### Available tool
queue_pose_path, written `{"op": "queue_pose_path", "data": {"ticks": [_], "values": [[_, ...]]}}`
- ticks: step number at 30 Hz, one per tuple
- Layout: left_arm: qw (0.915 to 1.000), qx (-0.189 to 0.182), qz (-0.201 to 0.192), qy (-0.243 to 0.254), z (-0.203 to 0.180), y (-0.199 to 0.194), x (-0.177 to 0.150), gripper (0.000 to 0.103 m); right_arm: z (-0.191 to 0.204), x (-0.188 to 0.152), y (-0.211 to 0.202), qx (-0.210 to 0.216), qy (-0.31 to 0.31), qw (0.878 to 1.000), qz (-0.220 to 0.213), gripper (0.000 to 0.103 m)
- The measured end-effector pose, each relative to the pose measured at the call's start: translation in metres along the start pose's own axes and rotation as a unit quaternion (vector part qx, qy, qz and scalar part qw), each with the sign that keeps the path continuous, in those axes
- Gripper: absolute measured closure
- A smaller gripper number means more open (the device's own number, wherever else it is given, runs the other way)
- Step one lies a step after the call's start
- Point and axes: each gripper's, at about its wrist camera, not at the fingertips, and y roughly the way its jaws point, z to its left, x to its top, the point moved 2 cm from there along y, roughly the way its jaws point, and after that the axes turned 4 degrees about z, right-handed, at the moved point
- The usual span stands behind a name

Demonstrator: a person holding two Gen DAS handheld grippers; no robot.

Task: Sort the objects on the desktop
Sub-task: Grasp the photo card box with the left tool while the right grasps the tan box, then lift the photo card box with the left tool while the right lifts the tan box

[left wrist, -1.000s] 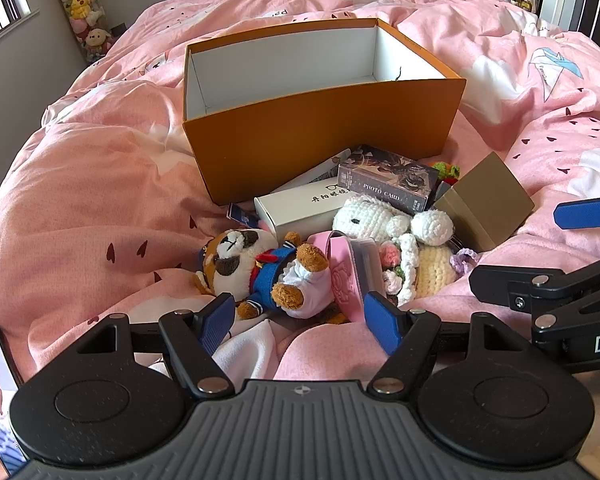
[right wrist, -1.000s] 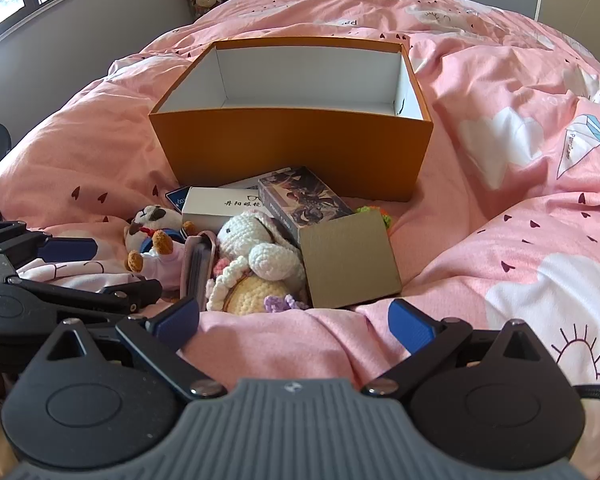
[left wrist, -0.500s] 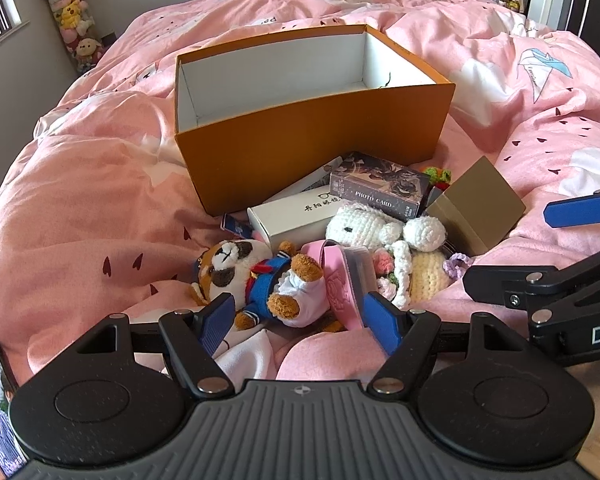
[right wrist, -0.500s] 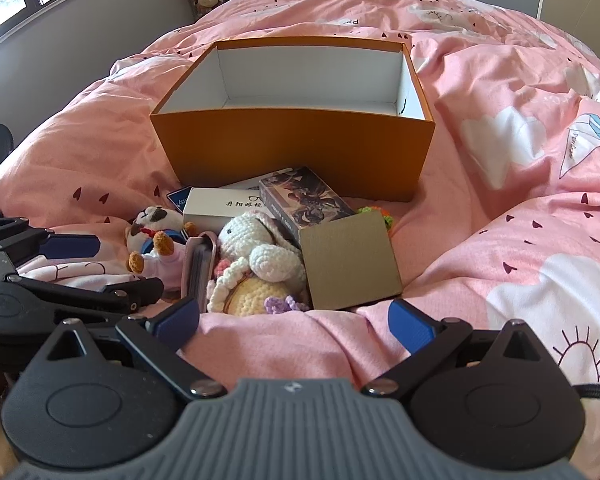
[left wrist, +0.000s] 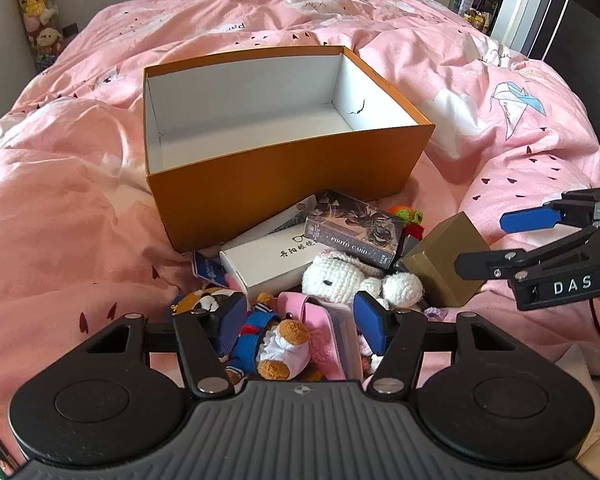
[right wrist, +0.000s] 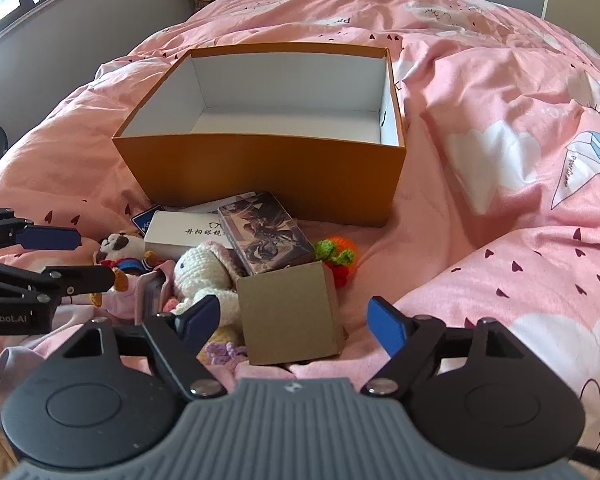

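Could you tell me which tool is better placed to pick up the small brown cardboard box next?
Probably the right tool: the brown cardboard box sits between its open, just-narrowing jaws, untouched. The left tool straddles the bear plush and pink case instead.

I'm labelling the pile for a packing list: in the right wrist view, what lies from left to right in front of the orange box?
Panda plush → white crochet bunny → brown cardboard box → orange crochet fruit.
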Motion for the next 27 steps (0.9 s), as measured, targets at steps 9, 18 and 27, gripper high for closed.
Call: {"op": "queue_pose_path", "data": {"ticks": [9, 18, 27], "values": [[0.9995, -0.019, 0.02, 0.016, -0.004, 0.022, 0.028, 0.033, -0.003, 0.006, 0.032, 0.014, -0.009, 0.998, 0.058, 0.02], [0.9952, -0.065, 0.053, -0.05, 0.008, 0.054, 0.048, 0.033, -0.017, 0.031, 0.03, 0.009, -0.015, 0.999, 0.049, 0.038], [0.9824, -0.092, 0.115, -0.115, 0.009, 0.102, 0.07, 0.03, -0.04, 0.059, 0.046, -0.003, -0.005, 0.999, 0.041, 0.038]]}}
